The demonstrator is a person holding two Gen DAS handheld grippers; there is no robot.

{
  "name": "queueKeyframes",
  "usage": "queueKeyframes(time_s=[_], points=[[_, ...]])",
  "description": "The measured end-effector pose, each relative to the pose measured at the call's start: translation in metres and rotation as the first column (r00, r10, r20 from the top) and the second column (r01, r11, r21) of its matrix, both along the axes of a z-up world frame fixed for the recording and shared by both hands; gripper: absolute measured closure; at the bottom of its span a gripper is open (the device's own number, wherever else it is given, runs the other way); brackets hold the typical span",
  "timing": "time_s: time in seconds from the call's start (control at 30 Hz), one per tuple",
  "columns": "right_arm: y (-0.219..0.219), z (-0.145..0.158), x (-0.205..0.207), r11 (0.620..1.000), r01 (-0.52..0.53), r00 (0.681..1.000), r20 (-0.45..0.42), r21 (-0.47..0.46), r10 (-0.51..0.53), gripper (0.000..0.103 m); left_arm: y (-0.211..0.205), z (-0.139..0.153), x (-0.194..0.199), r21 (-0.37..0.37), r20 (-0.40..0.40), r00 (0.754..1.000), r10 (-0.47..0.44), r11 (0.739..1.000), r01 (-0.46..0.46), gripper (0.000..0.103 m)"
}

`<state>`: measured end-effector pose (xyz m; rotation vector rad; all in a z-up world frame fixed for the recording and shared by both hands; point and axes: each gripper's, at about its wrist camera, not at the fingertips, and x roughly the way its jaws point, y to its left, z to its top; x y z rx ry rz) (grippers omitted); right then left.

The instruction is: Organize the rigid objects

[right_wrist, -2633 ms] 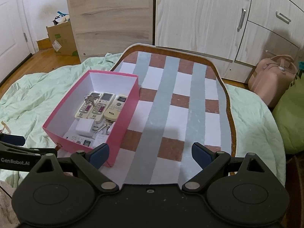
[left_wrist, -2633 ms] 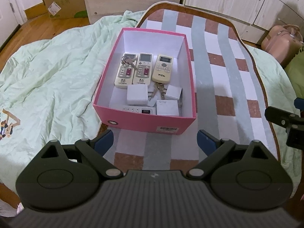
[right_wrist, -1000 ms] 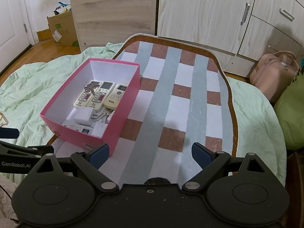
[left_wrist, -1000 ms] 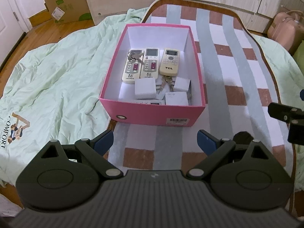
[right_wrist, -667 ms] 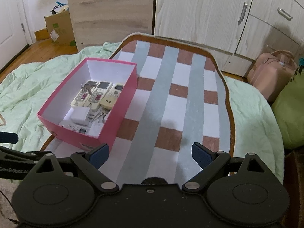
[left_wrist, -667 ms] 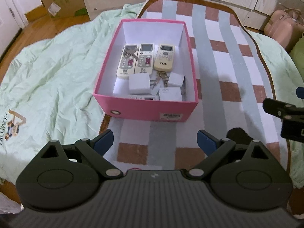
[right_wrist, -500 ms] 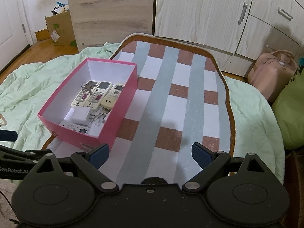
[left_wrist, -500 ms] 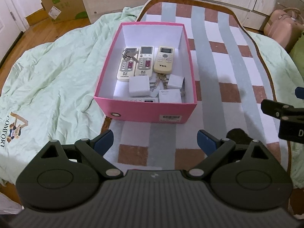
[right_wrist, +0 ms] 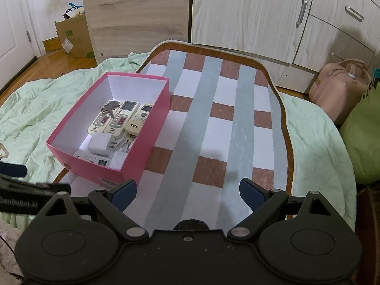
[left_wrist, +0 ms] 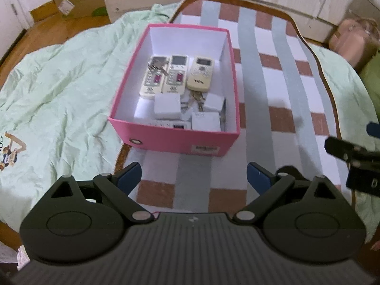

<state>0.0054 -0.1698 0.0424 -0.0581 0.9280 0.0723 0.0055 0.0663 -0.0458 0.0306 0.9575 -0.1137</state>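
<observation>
A pink box (left_wrist: pixel 173 140) (right_wrist: pixel 133 166) sits on a checked rug (left_wrist: pixel 280 90) (right_wrist: pixel 213 123). Inside lie three cream remote controls (left_wrist: pixel 177 77) (right_wrist: pixel 120 118), a bunch of keys (left_wrist: pixel 156 66) (right_wrist: pixel 106 109) on the leftmost remote, more keys (left_wrist: pixel 198 97), and several white chargers (left_wrist: pixel 167 105) (right_wrist: pixel 99 143). My left gripper (left_wrist: pixel 193 177) hangs open and holds nothing, a short way in front of the box. My right gripper (right_wrist: pixel 187 193) is open too, over the rug to the right of the box, and shows in the left wrist view (left_wrist: pixel 351 156).
A pale green quilt (left_wrist: pixel 59 83) (right_wrist: pixel 315 147) spreads around the rug. Wooden cabinets (right_wrist: pixel 249 11) stand behind it. A cardboard box (right_wrist: pixel 73 35) sits on the floor at back left. A pink bag (right_wrist: pixel 339 85) and a green bag (right_wrist: pixel 365 142) rest at the right.
Both grippers have swayed a little and stayed open; the box looks slightly nearer in the left wrist view. Nothing in the box has moved.
</observation>
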Motion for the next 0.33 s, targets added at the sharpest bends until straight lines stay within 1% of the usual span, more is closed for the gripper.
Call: queueKeyframes(time_s=[0.17, 0.33], points=[[0.0014, 0.0016, -0.0003, 1.000, -0.003, 1.000, 0.015, -0.014, 0.004, 0.007, 0.0032, 0.0022, -0.0012, 0.004, 0.014, 1.000, 0.004, 1.000, -0.004, 0.003], [0.0011, 0.0010, -0.0003, 1.000, -0.006, 1.000, 0.012, -0.019, 0.006, 0.007, 0.0048, 0.0024, -0.0021, 0.017, 0.017, 1.000, 0.007, 1.000, -0.007, 0.003]])
